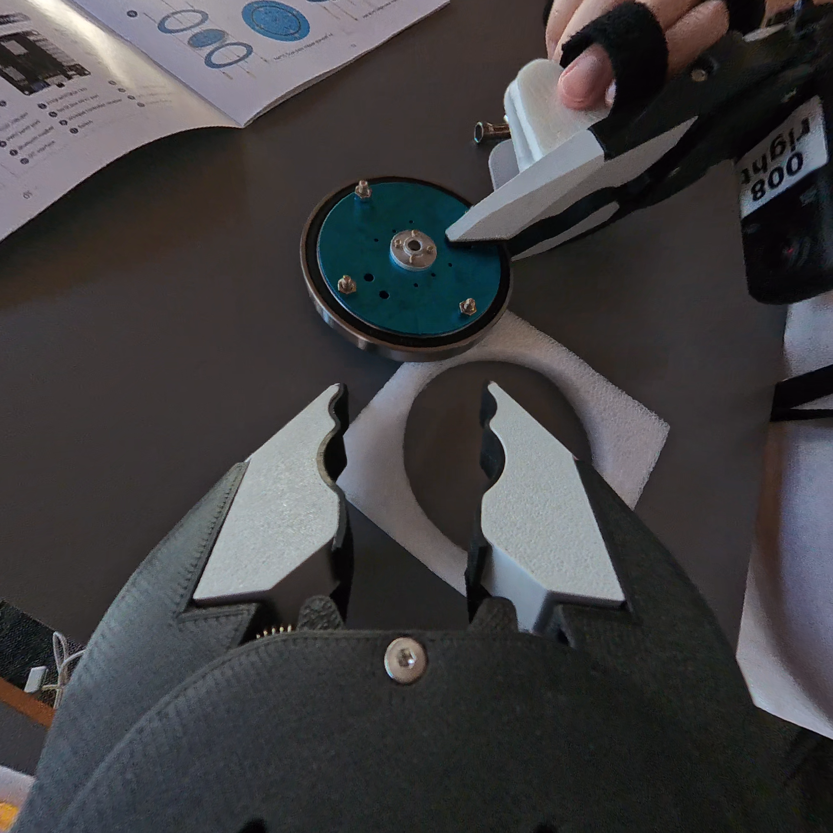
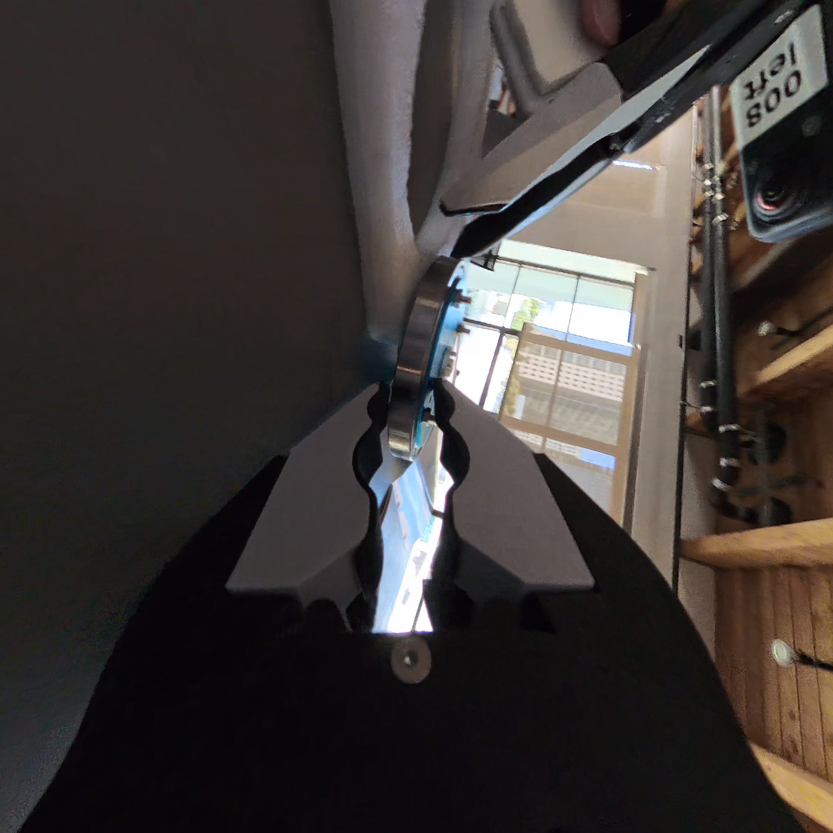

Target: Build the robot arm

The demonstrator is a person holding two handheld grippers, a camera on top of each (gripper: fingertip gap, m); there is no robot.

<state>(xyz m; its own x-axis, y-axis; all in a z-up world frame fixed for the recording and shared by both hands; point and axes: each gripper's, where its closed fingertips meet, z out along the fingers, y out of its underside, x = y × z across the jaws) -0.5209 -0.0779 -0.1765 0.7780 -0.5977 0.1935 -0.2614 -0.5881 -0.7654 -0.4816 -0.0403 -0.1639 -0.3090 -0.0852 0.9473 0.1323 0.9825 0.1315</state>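
Near worktop (image 1: 157,315) middle, round metal disc with teal face (image 1: 405,266) was pinched at rim by right hand-held gripper (image 2: 411,388), one edge tilted up off surface. Left hand-held gripper (image 1: 414,396) was held spread, empty, over white foam cutout (image 1: 586,396). Open booklet (image 1: 135,90) lay toward far-left corner.

The lower finger of the right gripper (image 1: 469,239) was hidden under the round metal disc (image 1: 405,270), so only the upper finger showed on the blue face. The open booklet (image 1: 135,90) was cut off by the top and left edges. The white foam sheet (image 1: 563,405) was partly covered by the left gripper (image 1: 414,450). Two small metal parts (image 1: 489,130) behind were too small to identify. In the right wrist view the disc (image 2: 412,356) appeared only edge-on.
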